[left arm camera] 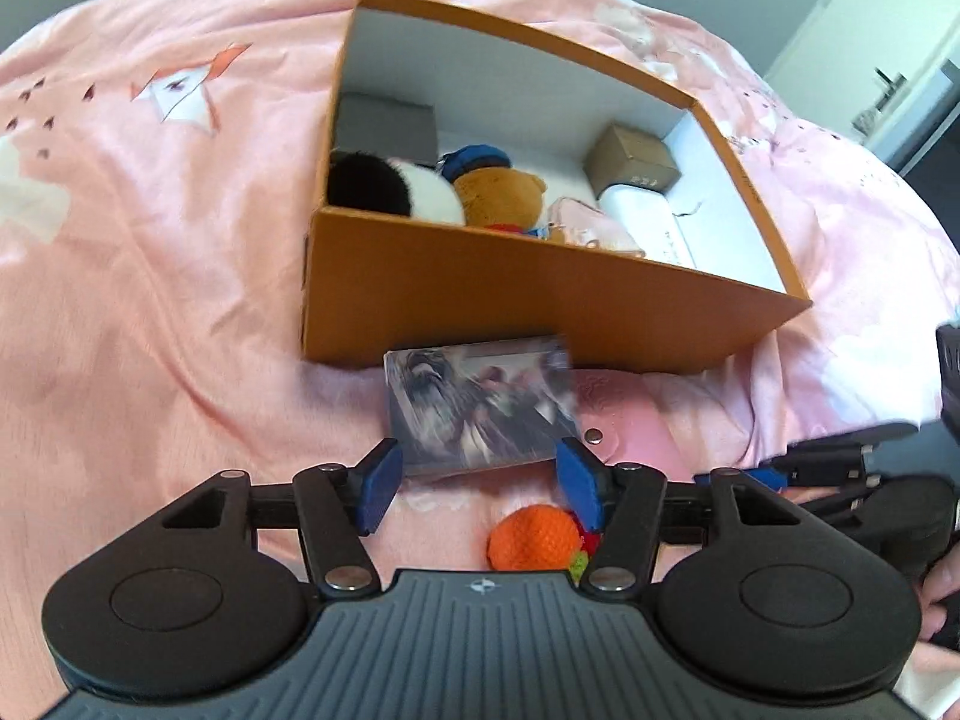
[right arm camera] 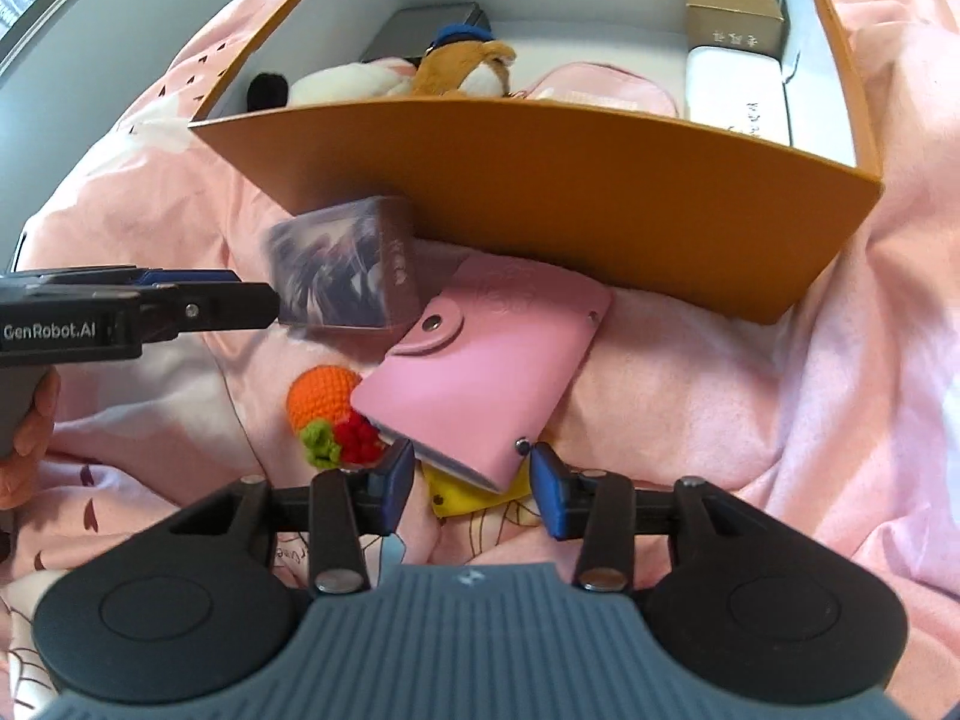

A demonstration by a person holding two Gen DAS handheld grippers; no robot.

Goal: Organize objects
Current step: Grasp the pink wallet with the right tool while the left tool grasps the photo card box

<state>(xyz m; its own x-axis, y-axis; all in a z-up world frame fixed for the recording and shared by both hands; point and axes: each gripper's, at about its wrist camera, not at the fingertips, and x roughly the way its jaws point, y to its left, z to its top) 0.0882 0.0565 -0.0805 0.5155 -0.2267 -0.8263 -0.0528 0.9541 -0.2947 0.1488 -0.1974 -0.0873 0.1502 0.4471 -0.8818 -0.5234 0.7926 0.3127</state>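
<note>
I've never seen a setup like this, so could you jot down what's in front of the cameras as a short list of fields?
surface: pink patterned bedcover
container: open orange box, holding plush toys, small boxes and a pink pouch
outside the box: picture-printed box leaning at the orange box's front wall, pink snap wallet, crocheted orange toy, yellow item partly under the wallet
left gripper: open, picture-printed box just ahead of its fingers
right gripper: open, wallet's near edge between its fingers

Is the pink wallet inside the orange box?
No, the pink wallet lies on the bedspread in front of the orange box.
</note>
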